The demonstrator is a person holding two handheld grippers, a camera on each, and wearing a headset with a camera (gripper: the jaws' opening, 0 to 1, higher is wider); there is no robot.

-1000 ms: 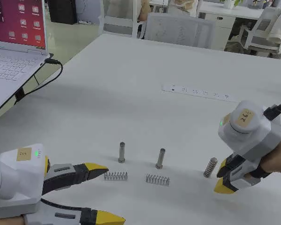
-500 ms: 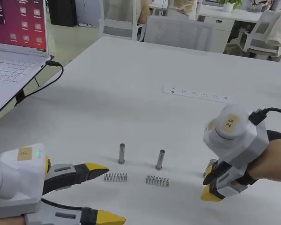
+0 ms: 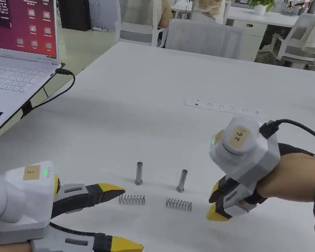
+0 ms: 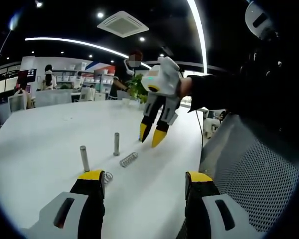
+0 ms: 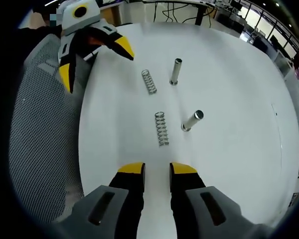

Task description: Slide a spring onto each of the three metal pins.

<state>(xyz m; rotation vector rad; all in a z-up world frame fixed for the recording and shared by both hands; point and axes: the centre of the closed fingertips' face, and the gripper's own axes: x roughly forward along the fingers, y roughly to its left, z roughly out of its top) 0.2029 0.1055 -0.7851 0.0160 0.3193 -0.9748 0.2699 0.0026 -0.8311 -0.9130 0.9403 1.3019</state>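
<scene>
Two bare metal pins [image 3: 139, 173] [image 3: 182, 180] stand upright on the white table [image 3: 147, 105]. A spring [image 3: 132, 199] [image 3: 179, 204] lies flat in front of each. My left gripper [image 3: 118, 216] sits low at the bottom left, open wide and empty, with its upper tip just left of the left spring. My right gripper [image 3: 216, 202] hovers right of the right spring, its jaws a narrow gap apart with nothing between them. In the right gripper view both pins [image 5: 176, 71] [image 5: 192, 121] and both springs [image 5: 149, 81] [image 5: 161, 128] lie ahead. The right gripper's body hides the table behind it.
An open laptop [image 3: 16, 52] with a black cable [image 3: 58, 89] sits at the far left. A white power strip [image 3: 223, 106] lies across the middle of the table. Chairs [image 3: 199, 34] stand past the far edge.
My right gripper has moved left, away from a third pin with a spring on it, and now covers that pin in the head view. The left gripper has stayed put.
</scene>
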